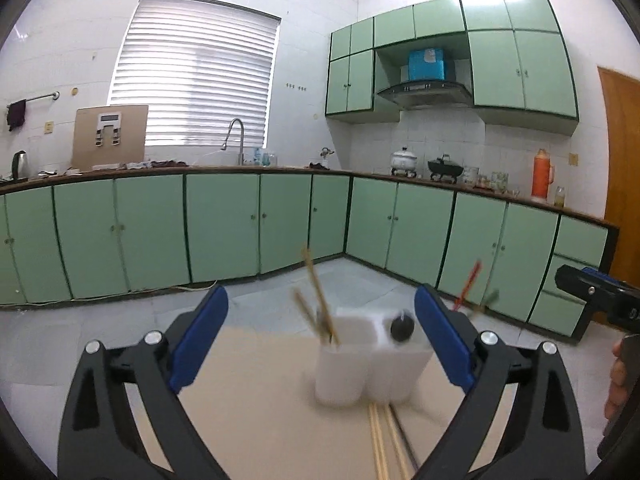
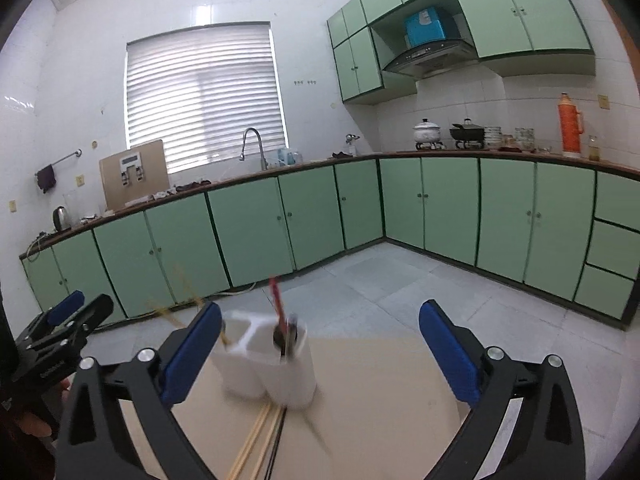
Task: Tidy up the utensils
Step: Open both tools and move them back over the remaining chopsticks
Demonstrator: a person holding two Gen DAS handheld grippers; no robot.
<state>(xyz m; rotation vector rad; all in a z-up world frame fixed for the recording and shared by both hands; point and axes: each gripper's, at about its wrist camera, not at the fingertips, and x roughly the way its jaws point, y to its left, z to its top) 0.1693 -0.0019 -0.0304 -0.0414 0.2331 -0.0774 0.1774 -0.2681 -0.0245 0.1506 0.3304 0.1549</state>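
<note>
Left gripper (image 1: pixel 320 340): jaws spread wide, blue pads well apart, nothing gripped. Right gripper (image 2: pixel 320 346): likewise wide open, empty.

White holder (image 1: pixel 370 364) stands upright on the tan table (image 1: pixel 248 420), ahead of both grippers; from the left wrist it sits between the pads without touching them. It is split into compartments. Wooden chopsticks (image 1: pixel 318 300) lean in its left compartment. A red-handled utensil (image 2: pixel 277 300) and a dark one stand in its right compartment.

More chopsticks (image 1: pixel 380 440) lie flat on the table just near of the holder, with a dark stick beside them.

Images blurred; utensil types otherwise unclear.
</note>
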